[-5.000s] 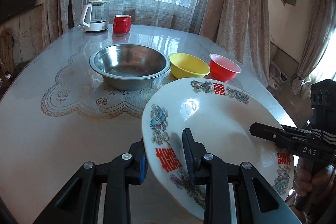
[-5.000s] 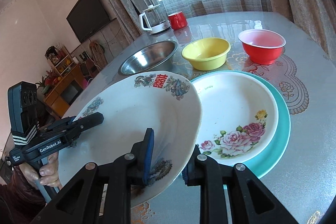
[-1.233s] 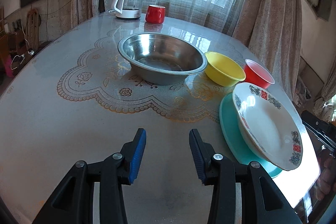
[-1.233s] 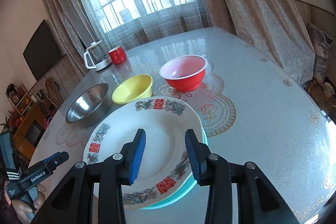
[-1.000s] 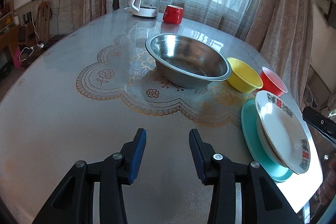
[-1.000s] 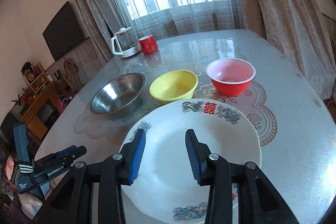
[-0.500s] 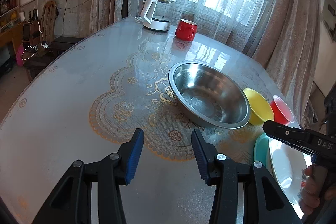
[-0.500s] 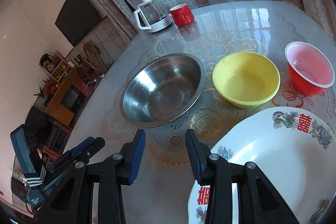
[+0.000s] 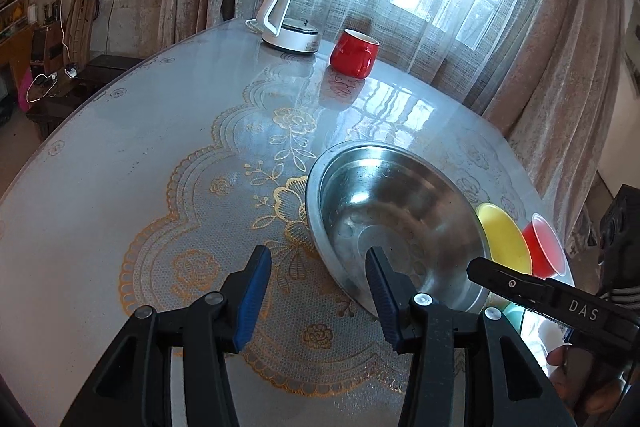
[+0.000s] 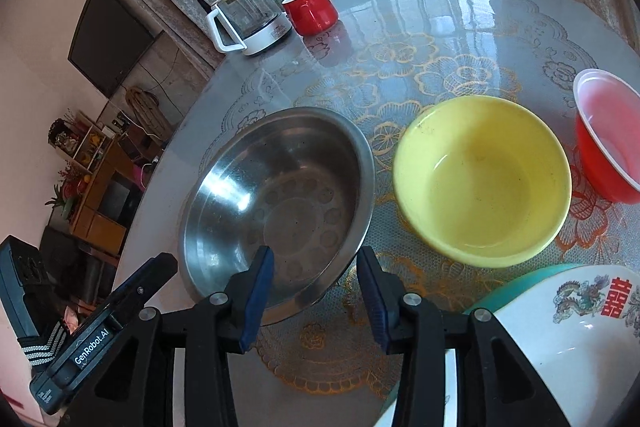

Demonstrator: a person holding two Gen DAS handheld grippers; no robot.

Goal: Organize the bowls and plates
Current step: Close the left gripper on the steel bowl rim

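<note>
Steel bowl [image 10: 280,203] at twelve o'clock of both half-open, empty tongs: left gripper [image 9: 318,295], right gripper [image 10: 310,291], seemingly next for nesting.

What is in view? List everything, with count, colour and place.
steel bowl: 1, silver, left of the bowl row
yellow bowl: 1, yellow, middle of the row
red bowl: 1, red, right end
plate: 1, white, patterned, on teal plate
teal plate: 1, teal, underneath
mug: 1, red, far edge
kettle: 1, white and glass, beside mug
table: 1, grey, lace-patterned
left gripper: black, blue fingers, open, empty
right gripper: same, open, empty
</note>
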